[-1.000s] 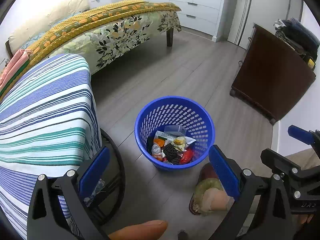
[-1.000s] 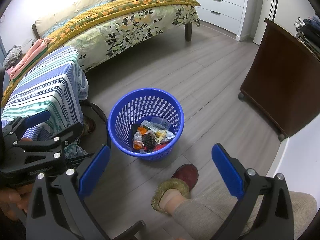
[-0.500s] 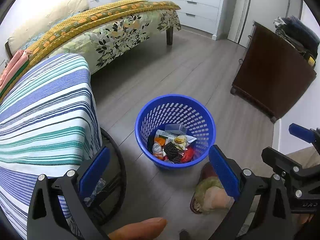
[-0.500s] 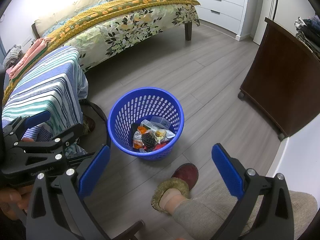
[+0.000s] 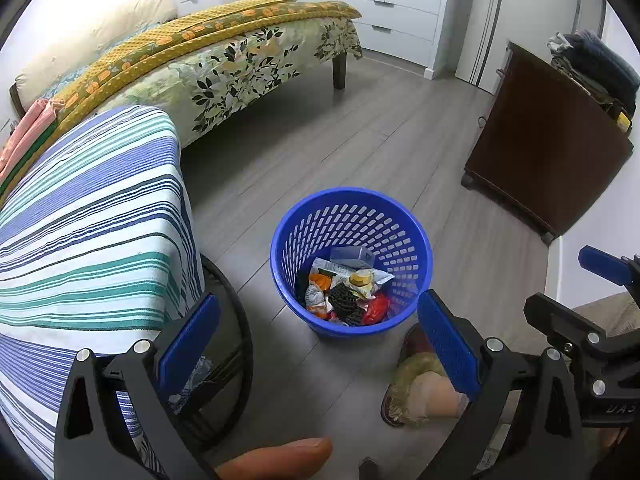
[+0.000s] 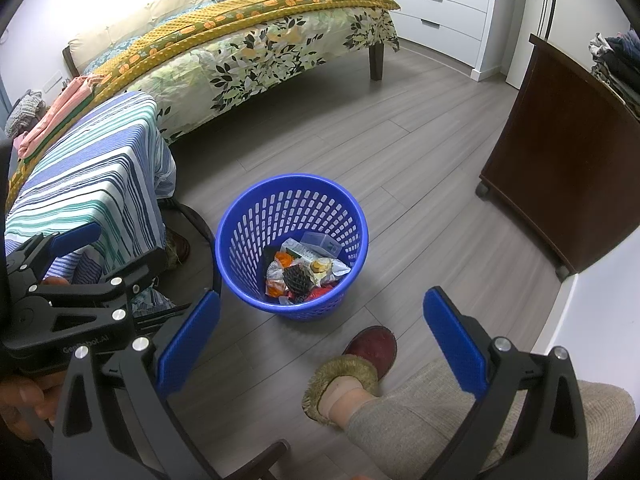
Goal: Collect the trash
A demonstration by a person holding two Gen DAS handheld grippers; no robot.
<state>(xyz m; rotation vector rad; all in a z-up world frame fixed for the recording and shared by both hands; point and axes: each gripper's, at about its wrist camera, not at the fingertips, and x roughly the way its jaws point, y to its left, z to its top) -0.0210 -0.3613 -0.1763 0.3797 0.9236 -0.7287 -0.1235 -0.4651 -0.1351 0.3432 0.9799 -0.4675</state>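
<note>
1. Tool state: the left gripper [image 5: 318, 346] and the right gripper [image 6: 320, 346] both stand with jaws spread wide and nothing between the blue pads. Both hang above the floor [image 6: 420, 168], well clear of the basket.
2. Target location: the blue basket [image 6: 256, 216] stands upright on the floor, between the striped cloth [image 6: 88, 184] and the dark cabinet [image 6: 568, 152], just ahead of the person's slippered foot [image 6: 360, 360].
3. Contents: the trash [image 6: 306, 270] lies at the basket bottom: wrappers, a small box, a dark ridged piece and red scraps. The fill level is low.
4. Floor check: no loose trash shows on the visible floor. The strip under the striped cloth and under the bed [image 6: 256, 40] is shadowed, so a small scrap may possibly lie there unseen.
5. Judgement: collection appears finished or nearly so.
6. Procedure: if the basket must be lifted, take the rim wall with one pad inside and one outside, at the near edge. Close squarely; the perforated plastic is likely to flex. Keep the basket level so light wrappers stay in.
7. Hazard: avoid the foot and the black hoop [image 5: 240, 344] at the floor beside the cloth.
</note>
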